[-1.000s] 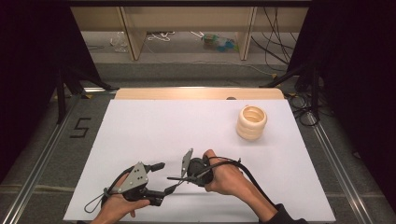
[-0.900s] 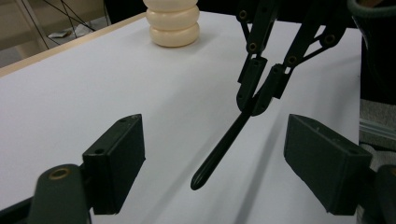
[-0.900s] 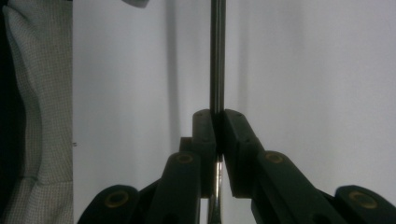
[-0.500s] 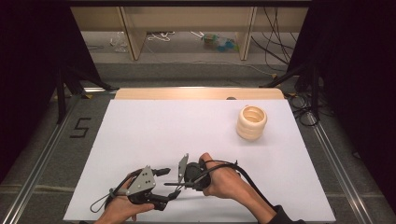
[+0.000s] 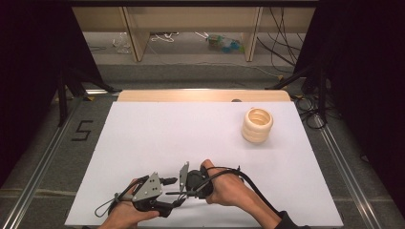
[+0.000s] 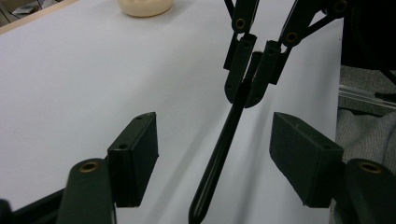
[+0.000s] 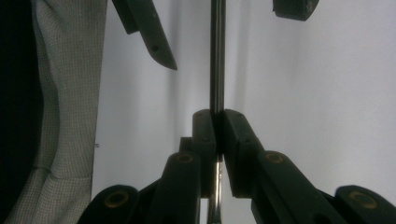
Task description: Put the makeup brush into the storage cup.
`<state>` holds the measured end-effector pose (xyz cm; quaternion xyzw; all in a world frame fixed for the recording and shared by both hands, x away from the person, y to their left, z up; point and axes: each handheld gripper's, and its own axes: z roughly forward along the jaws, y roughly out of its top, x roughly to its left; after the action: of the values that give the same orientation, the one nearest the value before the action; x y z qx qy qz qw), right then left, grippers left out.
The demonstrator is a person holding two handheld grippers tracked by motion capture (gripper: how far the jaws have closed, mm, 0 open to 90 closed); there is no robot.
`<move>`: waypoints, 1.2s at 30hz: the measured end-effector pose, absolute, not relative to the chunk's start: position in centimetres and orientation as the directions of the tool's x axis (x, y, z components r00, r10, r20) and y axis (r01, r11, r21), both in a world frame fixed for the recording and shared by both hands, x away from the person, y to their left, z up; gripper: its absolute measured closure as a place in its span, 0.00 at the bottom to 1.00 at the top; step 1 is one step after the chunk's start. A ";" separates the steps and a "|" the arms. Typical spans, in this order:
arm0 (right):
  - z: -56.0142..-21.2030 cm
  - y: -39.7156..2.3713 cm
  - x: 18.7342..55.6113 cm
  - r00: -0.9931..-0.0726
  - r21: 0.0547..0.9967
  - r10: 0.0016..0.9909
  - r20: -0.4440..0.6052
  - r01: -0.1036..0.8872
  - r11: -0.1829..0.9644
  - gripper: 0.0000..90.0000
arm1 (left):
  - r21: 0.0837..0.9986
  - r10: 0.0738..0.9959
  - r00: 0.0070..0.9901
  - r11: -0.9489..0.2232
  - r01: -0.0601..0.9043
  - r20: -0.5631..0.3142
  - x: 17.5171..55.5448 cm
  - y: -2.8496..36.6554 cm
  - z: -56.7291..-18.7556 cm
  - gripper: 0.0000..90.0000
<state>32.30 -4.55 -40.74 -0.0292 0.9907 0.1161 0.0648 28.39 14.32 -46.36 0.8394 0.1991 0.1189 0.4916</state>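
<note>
1. Pinching a thin black rod [image 7: 217, 56] between its pressed-together jaws, the right gripper [image 5: 184, 193] sits near the front edge of the white table [image 5: 191, 133], held in the person's right hand [image 5: 224, 188].
2. That rod points toward the left gripper [image 5: 174, 191], whose jaws are spread wide on either side of it without touching it.
3. A left hand [image 5: 126, 214] holds that gripper right at the table's front edge.
4. One cream ribbed cup [image 5: 257, 125] stands upright well apart, toward the far right corner.
5. Bare white surface lies between the grippers and the cup, and off to the left.
</note>
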 end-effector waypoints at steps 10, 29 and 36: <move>-40.8 -4.3 32.4 -0.982 0.248 -0.107 -0.158 -0.144 0.958 0.93 | 0.855 0.409 0.912 -0.478 0.202 0.013 28.3 14.2 -46.5 0.52; -40.7 -3.9 31.4 -0.986 0.218 -0.094 -0.136 -0.122 0.968 0.93 | 0.833 0.369 0.928 -0.526 0.172 0.042 28.1 14.2 -46.5 0.67; -40.7 -3.8 31.5 -0.979 0.239 -0.141 -0.150 -0.174 0.955 0.93 | 0.828 0.355 0.934 -0.536 0.164 0.045 28.0 14.2 -46.6 0.72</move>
<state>31.52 -3.80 -40.74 -0.0798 0.9866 0.1267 0.0655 27.99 14.16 -46.56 0.8700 0.1490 0.1045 0.4582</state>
